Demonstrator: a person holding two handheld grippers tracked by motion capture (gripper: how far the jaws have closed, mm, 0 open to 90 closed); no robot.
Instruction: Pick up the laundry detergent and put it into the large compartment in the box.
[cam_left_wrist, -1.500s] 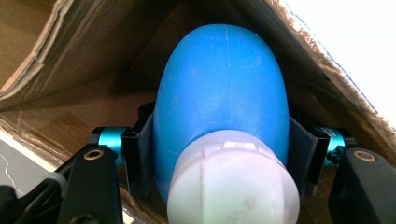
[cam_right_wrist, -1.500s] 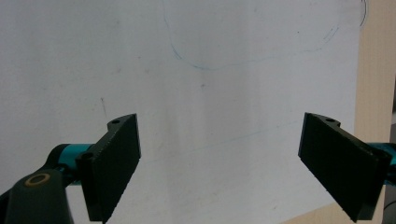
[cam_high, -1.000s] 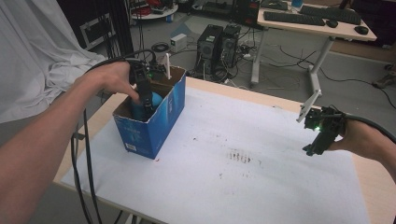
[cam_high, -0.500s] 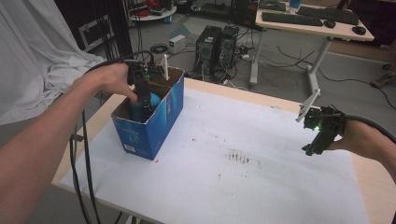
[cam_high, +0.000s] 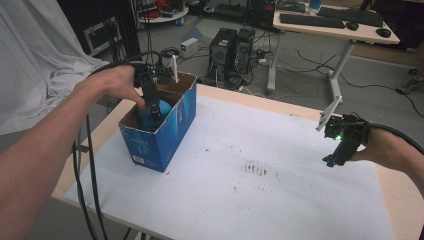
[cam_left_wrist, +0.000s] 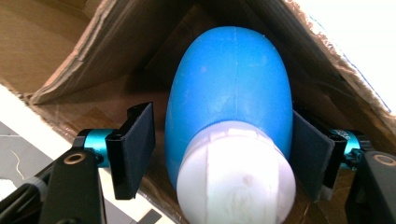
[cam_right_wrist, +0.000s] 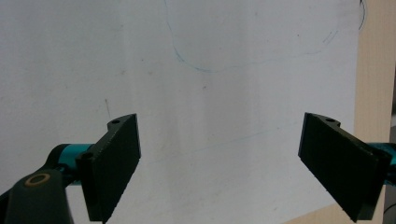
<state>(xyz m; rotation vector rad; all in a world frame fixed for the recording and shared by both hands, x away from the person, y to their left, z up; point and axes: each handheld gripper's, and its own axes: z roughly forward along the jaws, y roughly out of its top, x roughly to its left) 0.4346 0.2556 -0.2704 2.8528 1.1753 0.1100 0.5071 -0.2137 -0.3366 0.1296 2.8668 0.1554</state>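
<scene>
Table (cam_high: 300, 200), white-covered; blue box (cam_high: 165, 132) standing open-topped near its left edge, towards the far left corner. Blue bottle (cam_left_wrist: 229, 98) with white cap, inside the box, resting against a cardboard wall. Step in hand, by judgement: letting the bottle go in the box; done well by spreading the jaws until both pads are clear, then lifting straight up without catching the cap or the box rim. Left gripper (cam_left_wrist: 224, 154) down in the box: jaws have just been opening, bottle between them, left pad apart from it, right pad close alongside, contact unclear; grip released. Right gripper (cam_right_wrist: 233, 163) near the right edge, over bare cover, jaws spread wide, holding nothing
</scene>
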